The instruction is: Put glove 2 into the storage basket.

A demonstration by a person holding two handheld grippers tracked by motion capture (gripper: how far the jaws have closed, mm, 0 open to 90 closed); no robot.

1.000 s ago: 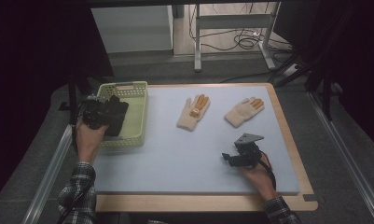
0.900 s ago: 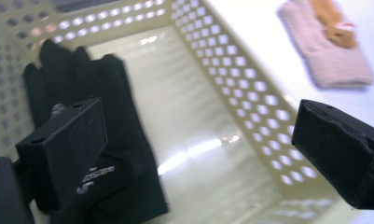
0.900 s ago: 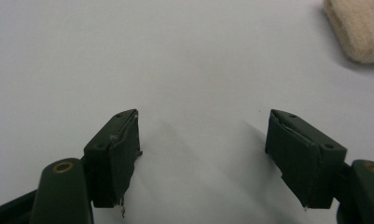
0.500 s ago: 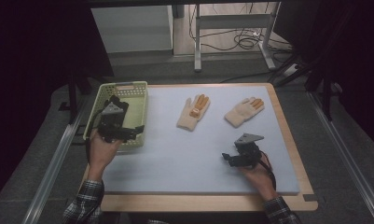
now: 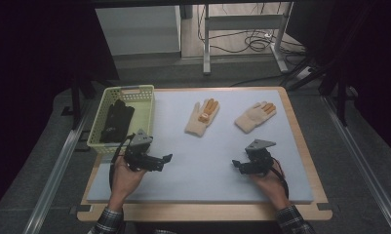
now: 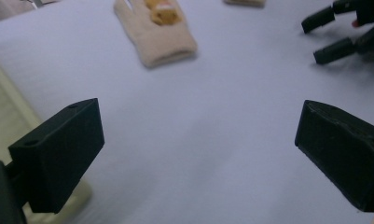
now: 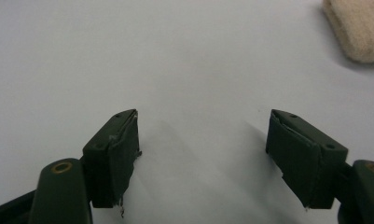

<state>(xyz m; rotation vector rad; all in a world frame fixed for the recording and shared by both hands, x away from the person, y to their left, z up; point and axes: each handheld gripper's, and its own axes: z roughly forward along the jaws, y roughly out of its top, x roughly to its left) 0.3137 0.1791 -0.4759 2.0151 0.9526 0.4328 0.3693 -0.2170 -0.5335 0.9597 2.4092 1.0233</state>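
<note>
- Nearest us, the left hand-held gripper (image 5: 167, 158) sits low over the front-left of the surface (image 5: 203, 146), jaws wide apart, nothing between them.
- The right hand-held gripper (image 5: 235, 165) is at the front right, jaws also wide and empty, resting on or just above the surface; we cannot tell which.
- Both forearms are cut off at the bottom edge of the high view; plaid sleeves just show.
- In the left gripper view the near glove (image 6: 157, 29) is blurred and its fingertips are cut off at the top edge; the right hand-held gripper's tips show at upper right.
- In the right gripper view we see just a corner of a beige glove (image 7: 359, 28); which one we cannot tell.
- Mid-surface: two beige gloves with orange patches, the left glove (image 5: 202, 117) and the right glove (image 5: 254, 116), lying flat and apart.
- Left edge: a pale green basket (image 5: 146, 109) with a dark item (image 5: 116, 121) inside, too dark to identify.
- Surface is a pale grey-blue mat on a wooden board.
- Beyond: dim room, metal frame legs, cables on the floor.
</note>
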